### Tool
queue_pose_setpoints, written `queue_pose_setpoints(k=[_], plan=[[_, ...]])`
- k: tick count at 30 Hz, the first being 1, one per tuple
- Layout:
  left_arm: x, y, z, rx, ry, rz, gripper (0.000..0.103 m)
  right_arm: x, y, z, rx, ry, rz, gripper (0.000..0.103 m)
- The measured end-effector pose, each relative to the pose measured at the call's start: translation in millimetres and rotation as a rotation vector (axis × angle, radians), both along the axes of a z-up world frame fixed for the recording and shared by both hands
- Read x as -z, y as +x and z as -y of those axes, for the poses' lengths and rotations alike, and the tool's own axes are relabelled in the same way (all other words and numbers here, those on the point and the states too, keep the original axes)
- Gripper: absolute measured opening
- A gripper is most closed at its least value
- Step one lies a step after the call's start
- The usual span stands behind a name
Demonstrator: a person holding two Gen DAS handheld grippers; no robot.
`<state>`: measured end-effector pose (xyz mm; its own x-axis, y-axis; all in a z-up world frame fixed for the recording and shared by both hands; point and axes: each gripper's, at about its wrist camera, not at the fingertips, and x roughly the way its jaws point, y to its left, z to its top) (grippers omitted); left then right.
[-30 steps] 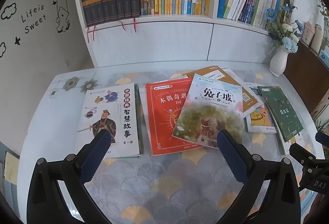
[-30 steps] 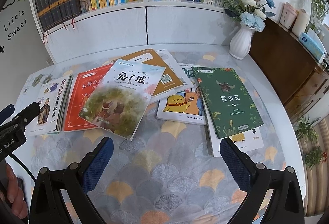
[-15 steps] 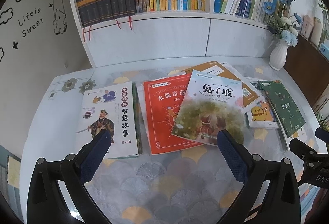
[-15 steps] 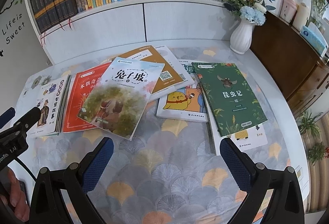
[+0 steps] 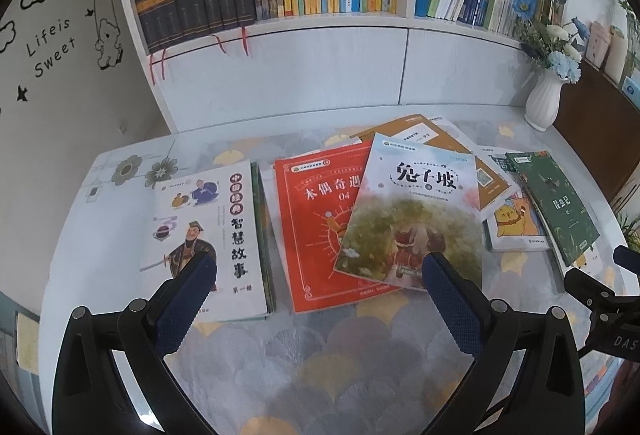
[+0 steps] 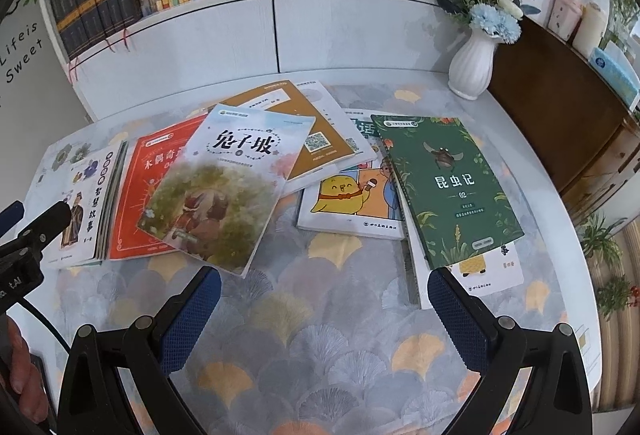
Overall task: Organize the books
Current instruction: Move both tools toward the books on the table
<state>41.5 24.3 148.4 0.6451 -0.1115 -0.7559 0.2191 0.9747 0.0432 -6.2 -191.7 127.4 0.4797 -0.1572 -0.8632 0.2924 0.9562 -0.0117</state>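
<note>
Books lie scattered flat on the table, none of them in either tool. The left gripper has its blue-padded fingers spread wide and holds nothing; its tips hover just above the near edges of the white storybook and the pale rabbit-hill book. The right gripper is likewise spread wide and empty, over bare patterned cloth, with the pale book's near corner just beyond its left finger and the green insect book just beyond its right.

These look like thin paperbacks (light, I judge, and floppy rather than stiff), with glossy covers that may slide on each other. A flat book gives the fingers no face to close on, so the best hold is probably an overhanging edge or corner: the pale book rides on the red book and the orange-brown one, and its near corner looks proud of the cloth. The spine side should sag least.

Long axes run roughly from the near edge toward the shelf, titles upright to the viewer. The white storybook and the red book sit nearly square to the table; the pale book leans clockwise, the green one counter-clockwise over a yellow-chick book and a white one. A vase of flowers stands well apart at the back right.
</note>
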Motion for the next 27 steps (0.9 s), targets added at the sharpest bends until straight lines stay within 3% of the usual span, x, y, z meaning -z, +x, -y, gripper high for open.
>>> queue_pose_setpoints(k=[27], plan=[[18,34,5,0.05,0.023,-0.04,0.102,16,39,-6,-0.041,-0.015,-0.034,0.103]])
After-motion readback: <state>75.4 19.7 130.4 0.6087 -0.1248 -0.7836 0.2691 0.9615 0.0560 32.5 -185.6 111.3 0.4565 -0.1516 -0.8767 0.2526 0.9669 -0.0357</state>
